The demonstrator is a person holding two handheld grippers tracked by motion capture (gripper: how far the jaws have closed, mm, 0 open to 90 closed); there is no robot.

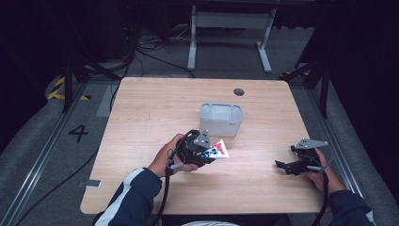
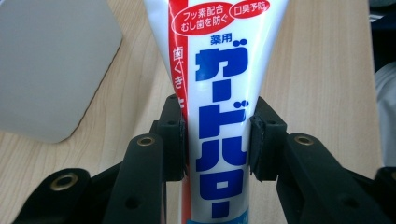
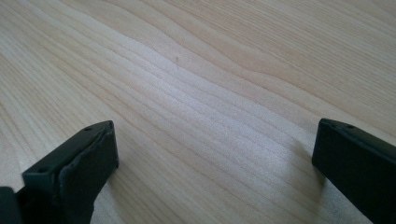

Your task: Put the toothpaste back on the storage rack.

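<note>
Left gripper jaws clamped on the toothpaste tube, pads pressing both sides at mid-body, wide end sticking out past the tips. Tube sits left of table centre, just near of the grey bin. Right gripper jaws wide apart over bare wood at the near right, well apart from the tube.

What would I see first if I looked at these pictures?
The white toothpaste tube with big blue letters, squeezed between the jaws of the left gripper near the middle of the wooden table. Just beyond it stands a small grey bin. At the right edge, the right gripper waits with its jaws wide apart.
</note>
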